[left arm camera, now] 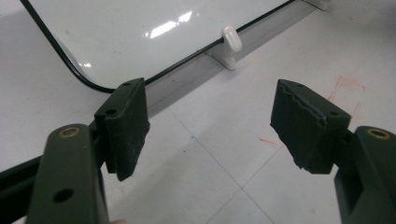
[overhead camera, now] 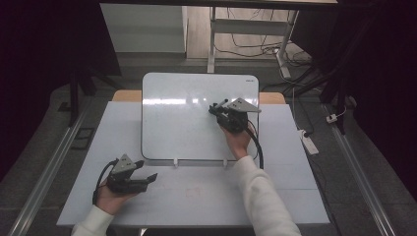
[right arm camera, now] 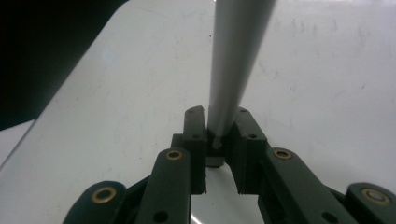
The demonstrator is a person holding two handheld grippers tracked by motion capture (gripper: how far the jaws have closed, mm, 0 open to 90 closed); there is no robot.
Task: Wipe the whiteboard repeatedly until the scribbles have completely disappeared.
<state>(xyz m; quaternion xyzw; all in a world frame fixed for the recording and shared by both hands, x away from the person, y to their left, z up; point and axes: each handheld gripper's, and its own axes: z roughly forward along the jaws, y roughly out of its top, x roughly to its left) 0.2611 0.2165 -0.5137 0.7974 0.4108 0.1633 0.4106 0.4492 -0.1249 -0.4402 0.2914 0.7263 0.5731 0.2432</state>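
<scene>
White tabletop (overhead camera: pixel 196 196) lay under both my hands, with a whiteboard (overhead camera: pixel 187 123) propped on it toward the far side, leaning back on two small white feet (left arm camera: pixel 229 44) along its near edge.

At the near left, my left hand (overhead camera: pixel 110 199) held the left gripper (overhead camera: pixel 140 176) low over the table, just left of the board's near left corner and apart from it. Its jaws stood wide apart with nothing between them. In the left gripper view the two black pads (left arm camera: pixel 126 126) framed bare table, a few faint red marks (left arm camera: pixel 345 86) on the surface to the right, and the board's black-rimmed edge running across the far side with one white foot beside it.

To the right, my right hand (overhead camera: pixel 238 142) reached over the board's right half, sleeve (overhead camera: pixel 265 196) trailing back to the near edge. The right gripper (overhead camera: pixel 216 108) sat over the board's upper right part, its cable (overhead camera: pixel 258 147) looping down past my wrist. In the right gripper view its jaws were closed on a grey pen (right arm camera: pixel 236 60), gripped at its lower end, the barrel running up and away from the pads over the board's white face. I could not tell whether the pen's tip touched the board.
</scene>
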